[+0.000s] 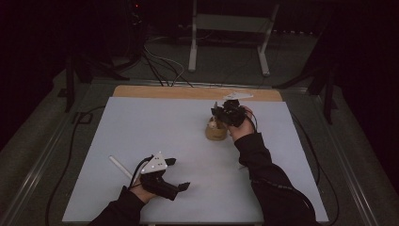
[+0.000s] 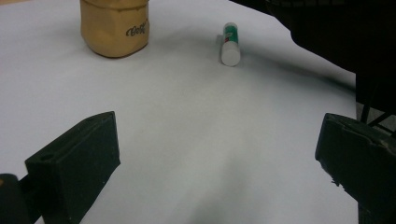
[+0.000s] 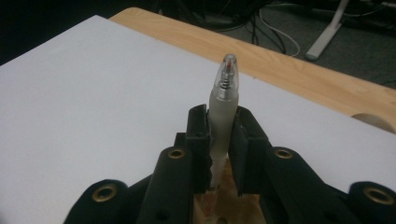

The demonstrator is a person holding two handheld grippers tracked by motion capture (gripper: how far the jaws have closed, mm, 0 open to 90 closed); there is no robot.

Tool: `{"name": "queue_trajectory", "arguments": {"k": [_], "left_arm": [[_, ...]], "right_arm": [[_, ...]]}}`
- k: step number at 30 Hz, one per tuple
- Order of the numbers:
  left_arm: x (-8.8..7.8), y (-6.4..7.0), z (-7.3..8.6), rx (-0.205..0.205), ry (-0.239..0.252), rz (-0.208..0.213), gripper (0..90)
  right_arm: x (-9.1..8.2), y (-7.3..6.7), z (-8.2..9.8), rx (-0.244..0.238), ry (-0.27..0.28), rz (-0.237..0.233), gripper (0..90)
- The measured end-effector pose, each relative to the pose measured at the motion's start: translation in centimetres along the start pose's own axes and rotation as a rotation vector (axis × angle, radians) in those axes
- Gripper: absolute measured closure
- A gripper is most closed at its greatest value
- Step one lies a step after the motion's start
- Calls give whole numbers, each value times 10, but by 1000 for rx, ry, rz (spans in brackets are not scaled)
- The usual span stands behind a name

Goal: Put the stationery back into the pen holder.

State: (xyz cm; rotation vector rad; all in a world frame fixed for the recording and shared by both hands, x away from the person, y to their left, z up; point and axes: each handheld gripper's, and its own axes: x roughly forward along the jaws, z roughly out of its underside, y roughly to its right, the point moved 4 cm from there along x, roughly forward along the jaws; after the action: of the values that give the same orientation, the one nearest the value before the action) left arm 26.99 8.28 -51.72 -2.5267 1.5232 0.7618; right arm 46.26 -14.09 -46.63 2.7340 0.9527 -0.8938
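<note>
The right gripper (image 3: 219,140), jaws clamped on a pen (image 3: 223,107), seems to be lowering it into the tan cup (image 1: 216,130) beneath them, a move that calls for release, while the left gripper (image 2: 217,163) rests with jaws apart.

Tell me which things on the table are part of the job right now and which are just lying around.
In the job:
- pen, clamped in the right gripper
- tan paper cup beneath it

Lying about:
- glue stick
- white stick near the open left gripper

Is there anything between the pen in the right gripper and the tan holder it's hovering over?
Nothing visible. The right gripper is shut on the pen directly above the tan holder. In the right gripper view the holder's wooden top sits just under the jaws, with no object between pen and holder.
</note>
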Motion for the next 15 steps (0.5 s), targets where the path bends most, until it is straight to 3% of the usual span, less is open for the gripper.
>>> {"name": "queue_trajectory", "arguments": {"k": [1, 4, 9, 11, 13, 15], "left_arm": [[0, 0, 0, 1, 1, -1, 3], [0, 0, -1, 0, 4, 0, 3], [0, 0, -1, 1, 5, 0, 3], [0, 0, -1, 0, 5, 0, 3], [0, 0, -1, 1, 5, 0, 3], [0, 0, -1, 1, 7, 1, 3]], "right_arm": [[1, -1, 1, 0, -2, -3, 784], [3, -3, -1, 18, 15, -56, 632], [-1, -4, -5, 18, 35, -85, 505], [-3, -3, -7, 19, 49, -84, 466], [-9, 2, -12, 44, 82, -49, 331], [-15, 6, -16, 55, 102, -28, 253]]}}
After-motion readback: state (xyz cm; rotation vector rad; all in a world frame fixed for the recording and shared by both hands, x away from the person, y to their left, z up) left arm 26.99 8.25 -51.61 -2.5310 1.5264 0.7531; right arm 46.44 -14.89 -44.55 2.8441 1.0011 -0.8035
